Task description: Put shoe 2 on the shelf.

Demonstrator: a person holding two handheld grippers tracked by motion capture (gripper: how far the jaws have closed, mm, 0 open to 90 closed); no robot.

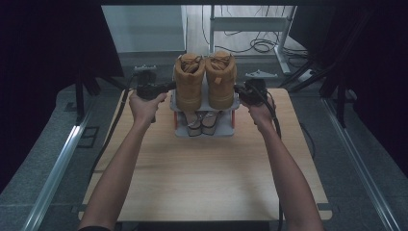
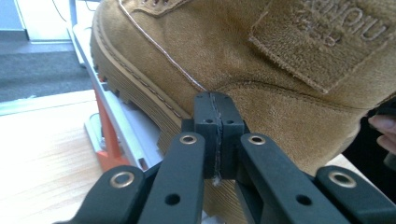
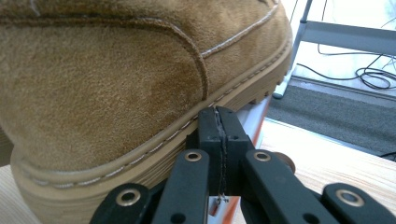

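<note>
Left gripper [image 2: 215, 100], black two-jaw tool, jaws pressed together with nothing between them, tip against the outer side of the left tan suede lace-up boot [image 2: 243, 60] just above its ribbed sole. Right gripper [image 3: 218, 114], likewise closed and empty, tip at the welt of the right tan suede lace-up boot [image 3: 107, 70], close above the sole edge. In the high view, left gripper [image 1: 169, 86] and right gripper [image 1: 236, 89] flank the pair, left boot [image 1: 189, 79] and right boot [image 1: 221, 77], standing side by side on the top tier of a small grey shoe rack with orange posts [image 1: 204, 131]. Light strappy sandals [image 1: 202, 122] lie on its lower tier. The rack stands at the far middle of a light wooden table [image 1: 202, 178].
</note>
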